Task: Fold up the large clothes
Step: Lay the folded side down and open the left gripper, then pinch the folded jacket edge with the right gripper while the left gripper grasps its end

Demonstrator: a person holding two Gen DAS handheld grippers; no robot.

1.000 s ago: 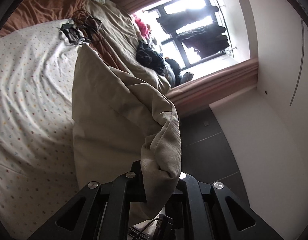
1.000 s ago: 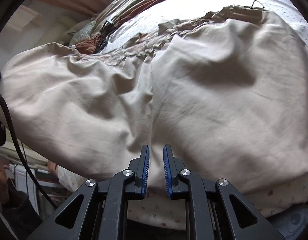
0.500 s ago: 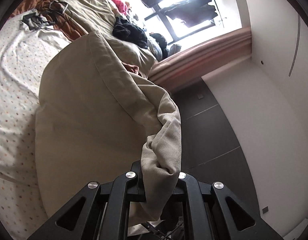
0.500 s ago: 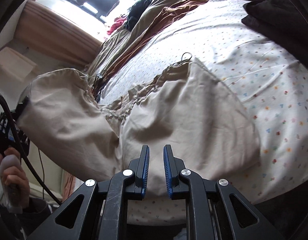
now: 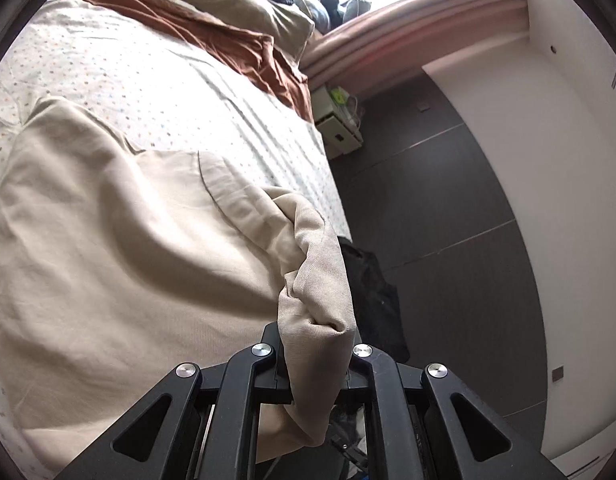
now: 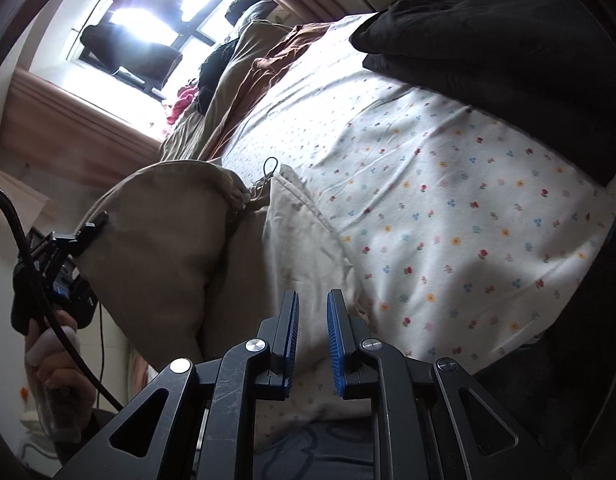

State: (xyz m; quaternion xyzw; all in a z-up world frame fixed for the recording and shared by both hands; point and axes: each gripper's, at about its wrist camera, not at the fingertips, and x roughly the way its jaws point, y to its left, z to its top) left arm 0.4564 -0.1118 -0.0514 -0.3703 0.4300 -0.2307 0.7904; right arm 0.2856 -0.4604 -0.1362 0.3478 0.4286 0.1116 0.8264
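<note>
**First fold under way, most folding still ahead**

The beige garment (image 5: 120,248) lies spread over the near part of the flower-print bed sheet (image 5: 156,76), one bunched edge lifted off it. The left gripper (image 5: 313,364) is clamped on that bunched edge, its jaws nearly together with cloth filling the gap. The right gripper (image 6: 312,336) hangs just above the garment's near edge, jaws narrow and nothing visibly between the blue pads (image 6: 335,332). Judging by the loose, billowed cloth, no neat fold is finished: the lifted edge must be laid across and flattened, then further folds made. A folded dark garment (image 6: 503,52) rests at the far right.
</note>
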